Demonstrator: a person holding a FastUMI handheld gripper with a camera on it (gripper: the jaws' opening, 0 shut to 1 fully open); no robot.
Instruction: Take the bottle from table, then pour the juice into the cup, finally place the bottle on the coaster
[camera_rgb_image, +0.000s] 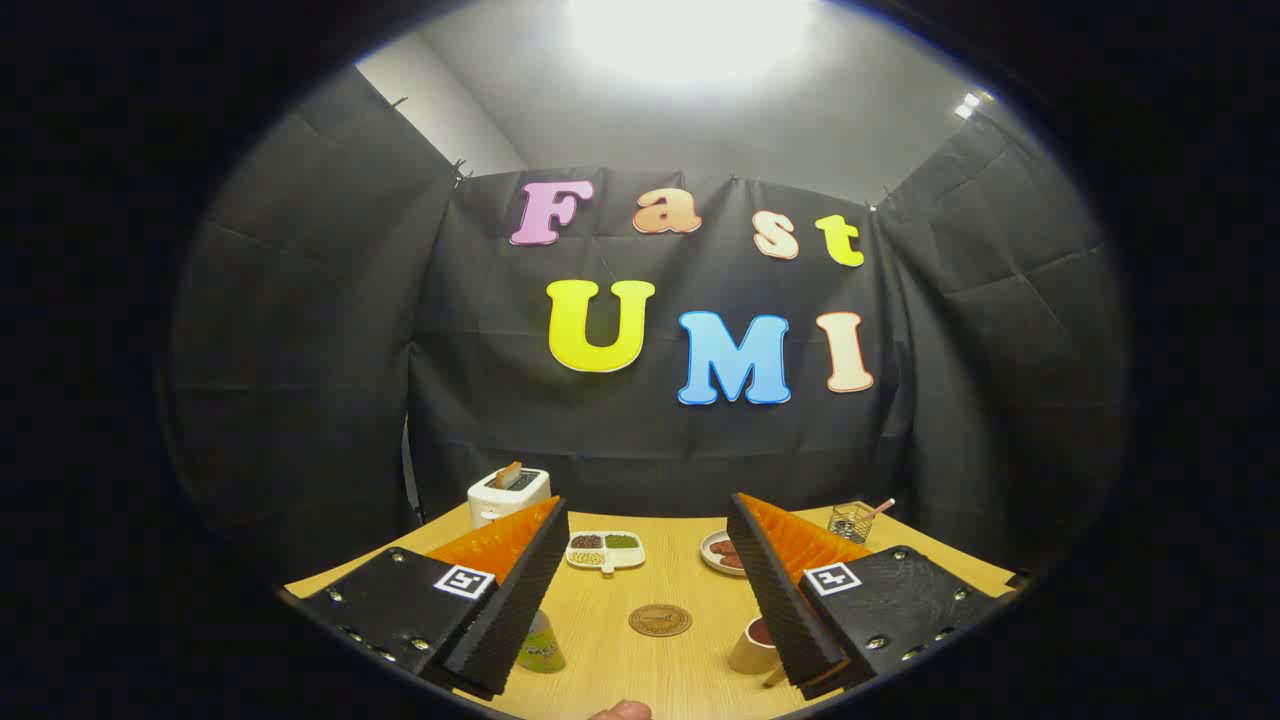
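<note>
The gripper (648, 515) hung above the wooden table (680, 580), its fingers spread wide and holding nothing. Below the left finger stood the green bottle (541, 645); the coaster (660, 620) lay between the fingers, the cup (755, 645) beneath the right.

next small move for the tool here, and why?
Probably lower and swing toward the bottle, which peeks out from under the near finger beside the toaster's side of the table. The tool is open with nothing between its fingers, held high above the table. The coaster lies between the fingers and the cup sits by the other finger, so the grasp comes first.
</note>
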